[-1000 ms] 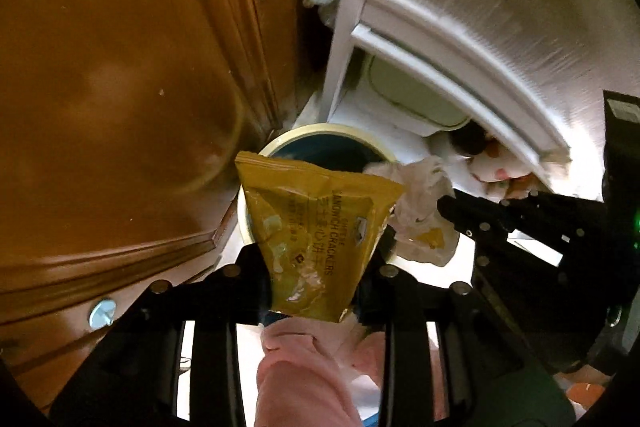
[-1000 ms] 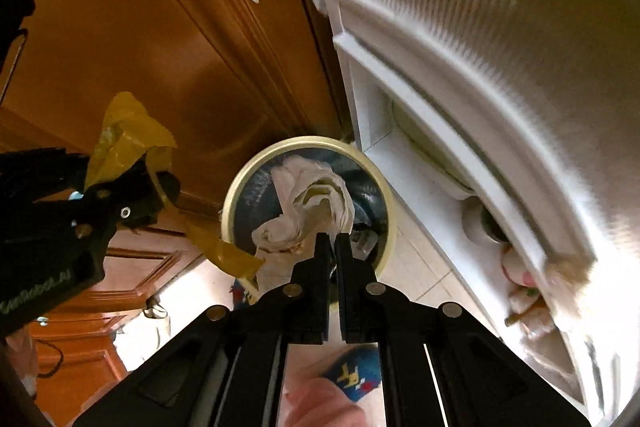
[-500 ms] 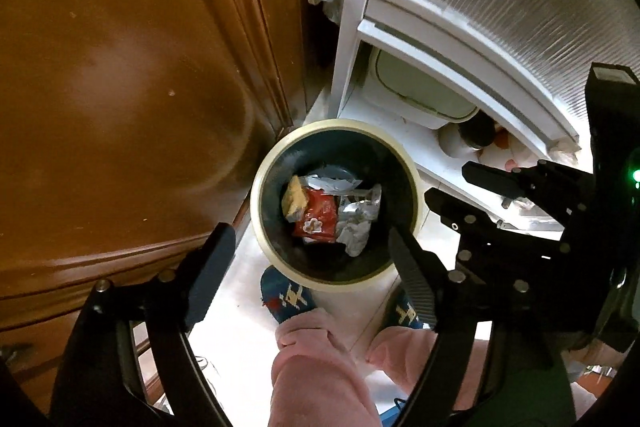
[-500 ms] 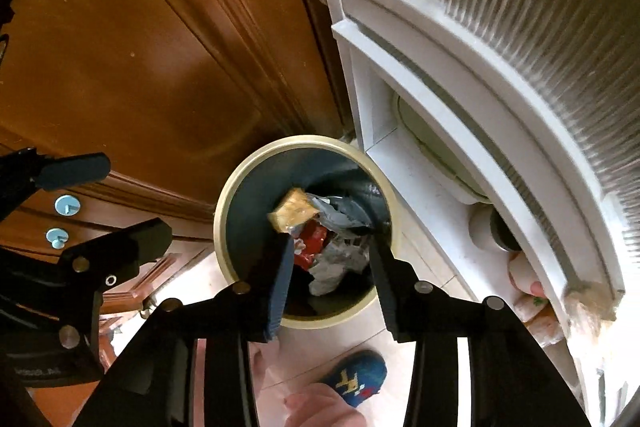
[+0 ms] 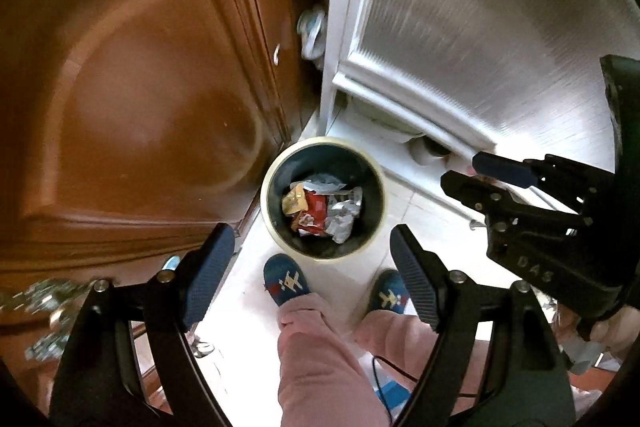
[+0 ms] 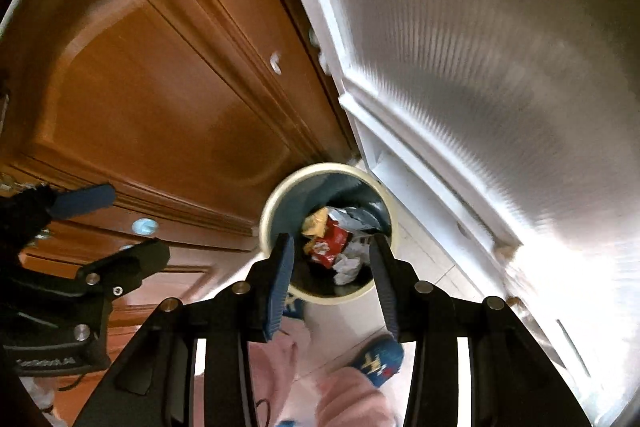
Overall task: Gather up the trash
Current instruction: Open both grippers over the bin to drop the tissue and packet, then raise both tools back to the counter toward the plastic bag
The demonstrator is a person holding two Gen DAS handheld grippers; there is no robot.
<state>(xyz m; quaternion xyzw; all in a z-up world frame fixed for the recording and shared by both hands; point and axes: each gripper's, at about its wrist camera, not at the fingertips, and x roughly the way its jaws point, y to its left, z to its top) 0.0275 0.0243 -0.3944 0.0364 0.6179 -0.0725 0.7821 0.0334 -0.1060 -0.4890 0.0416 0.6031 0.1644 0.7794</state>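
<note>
- A round bin (image 5: 276,227) shows a cream rim and a dark blue-green inside.
- In it lie a yellow wrapper (image 5: 293,200), a red packet with white print (image 5: 314,211) and crumpled silver-white paper (image 5: 343,217).
- Slippers (image 5: 287,279) are blue with a white-and-red motif; trouser legs (image 5: 320,355) are pale pink.
- The cabinet door (image 5: 140,87) is glossy orange-brown wood; the door beside it (image 5: 460,27) is white-framed with ribbed, frosted grey glass.
- The floor (image 5: 420,215) is white tile.
- Both grippers, left (image 5: 310,273) and right (image 6: 331,273), are black with blue textured pads.
</note>
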